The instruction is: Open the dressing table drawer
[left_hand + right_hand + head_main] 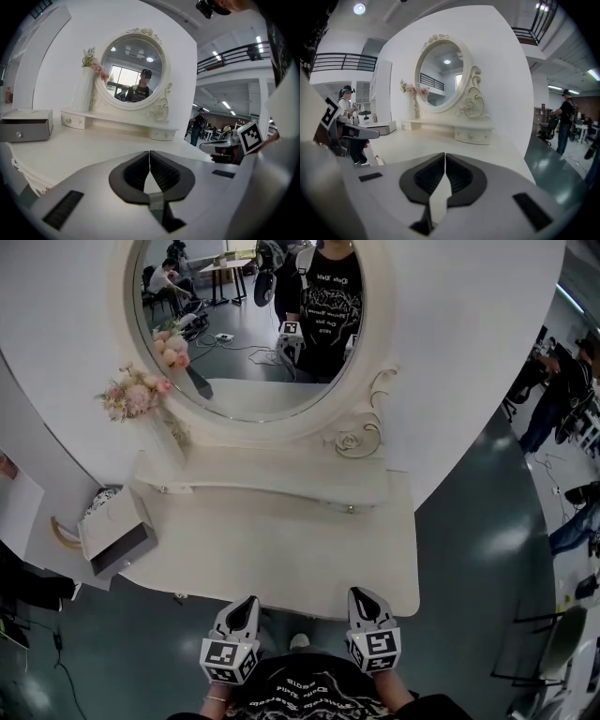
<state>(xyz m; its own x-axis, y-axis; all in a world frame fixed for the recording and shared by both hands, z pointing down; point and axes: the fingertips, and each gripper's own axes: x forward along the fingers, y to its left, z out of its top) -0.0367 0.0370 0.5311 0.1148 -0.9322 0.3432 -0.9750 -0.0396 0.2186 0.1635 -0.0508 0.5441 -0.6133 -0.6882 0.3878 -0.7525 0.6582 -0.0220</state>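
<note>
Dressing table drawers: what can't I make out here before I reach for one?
- Table front below the tabletop: in the head view it is hidden under the top's overhang and behind the left gripper and right gripper. Any drawer there is unseen.
- Right shelf drawer: its knob is too small in the head view.
- Small box: the left gripper view shows only its front, and the inside is hidden.

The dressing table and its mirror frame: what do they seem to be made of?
Dressing table: probably painted wood or board, cream, with a smooth satin finish. The top is even in colour, shows no grain and gives only a soft sheen.
Mirror frame: the same cream coat over raised scrolls. It may be carved wood or moulded resin; the look does not settle it.
</note>
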